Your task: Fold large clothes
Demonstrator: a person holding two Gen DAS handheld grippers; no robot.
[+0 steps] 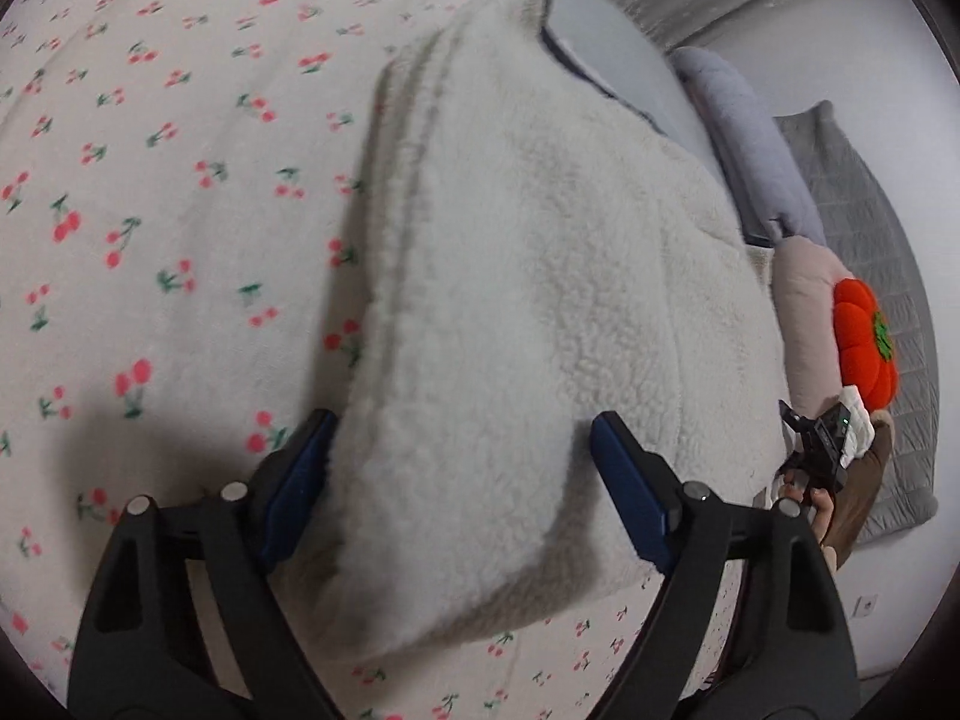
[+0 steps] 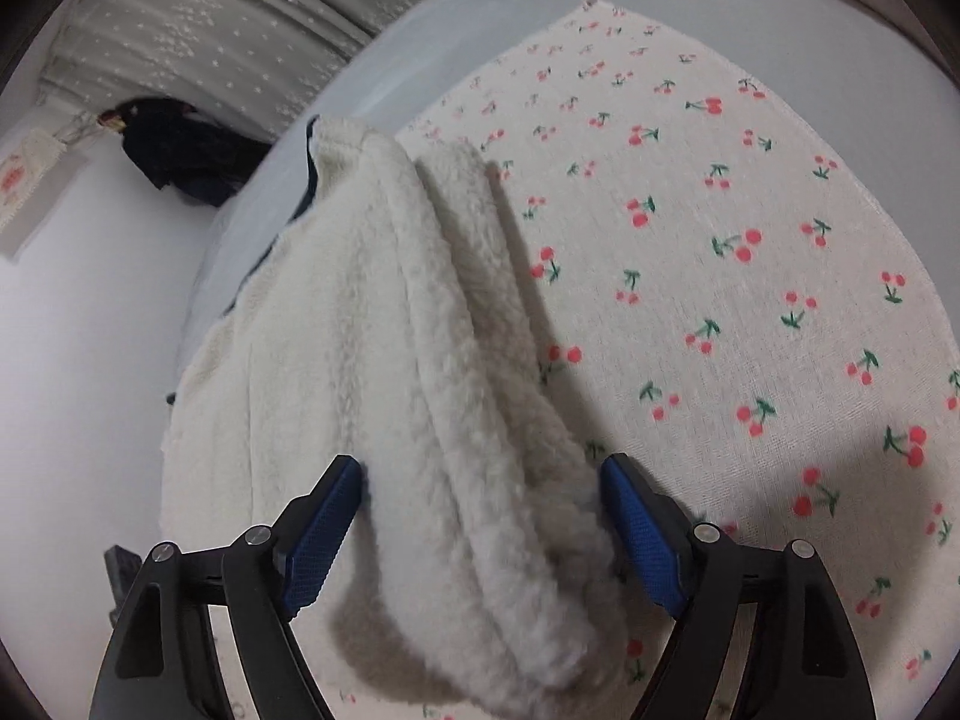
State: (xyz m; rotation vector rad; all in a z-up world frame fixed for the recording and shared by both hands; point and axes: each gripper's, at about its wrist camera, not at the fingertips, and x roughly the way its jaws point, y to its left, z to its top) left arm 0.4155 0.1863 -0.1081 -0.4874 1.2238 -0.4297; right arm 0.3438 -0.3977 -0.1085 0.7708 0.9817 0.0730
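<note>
1. Cream fleece, a thick fluffy garment (image 1: 528, 312), lies folded on the cherry-print sheet (image 1: 150, 192), its near end reaching between our left gripper (image 1: 462, 474) fingers
2. Our left jaws stand wide; the left pad (image 1: 300, 480) brushes the fleece edge without squeezing it
3. Our right gripper (image 2: 483, 516) straddles a rolled fold of the same garment (image 2: 420, 330), jaws spread, pads not clamping
4. Beyond our left gripper, to its right, sits an orange pumpkin cushion (image 1: 864, 342)
</note>
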